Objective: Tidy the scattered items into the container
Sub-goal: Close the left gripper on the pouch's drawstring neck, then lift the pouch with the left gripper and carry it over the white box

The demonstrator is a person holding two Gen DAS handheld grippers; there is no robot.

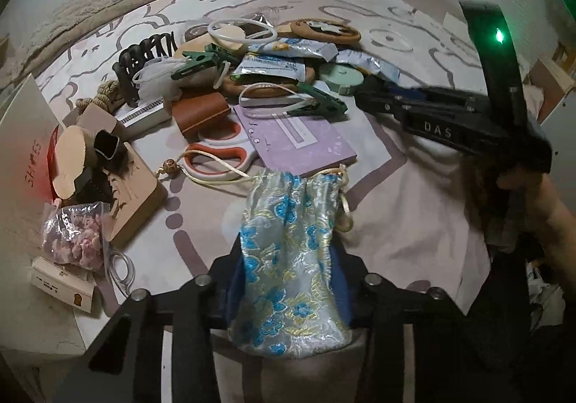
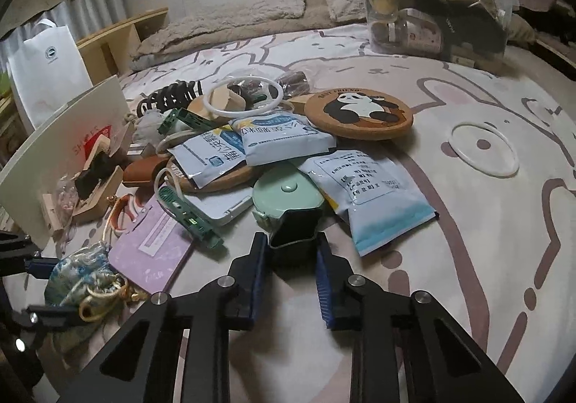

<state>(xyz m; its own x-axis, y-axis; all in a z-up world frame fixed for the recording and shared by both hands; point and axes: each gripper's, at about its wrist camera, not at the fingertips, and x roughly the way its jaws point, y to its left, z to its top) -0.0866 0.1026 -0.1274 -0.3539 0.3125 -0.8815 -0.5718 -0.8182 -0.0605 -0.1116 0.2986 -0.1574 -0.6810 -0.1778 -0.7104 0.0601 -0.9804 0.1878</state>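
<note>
While pinching a shiny blue-flowered brocade drawstring pouch (image 1: 288, 259) at lower centre, left gripper (image 1: 288, 289); unseen there, right gripper (image 2: 292, 251) clamping small dark angular cup (image 2: 293, 232).

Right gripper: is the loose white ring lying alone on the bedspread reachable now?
Probably not yet: the right gripper is shut on a small black square cup; otherwise the white ring lies unobstructed.

Blue-flowered silver pouch (image 1: 291, 259), lilac notebook (image 1: 302, 140), panda-printed cork coaster (image 2: 358, 111)
</note>
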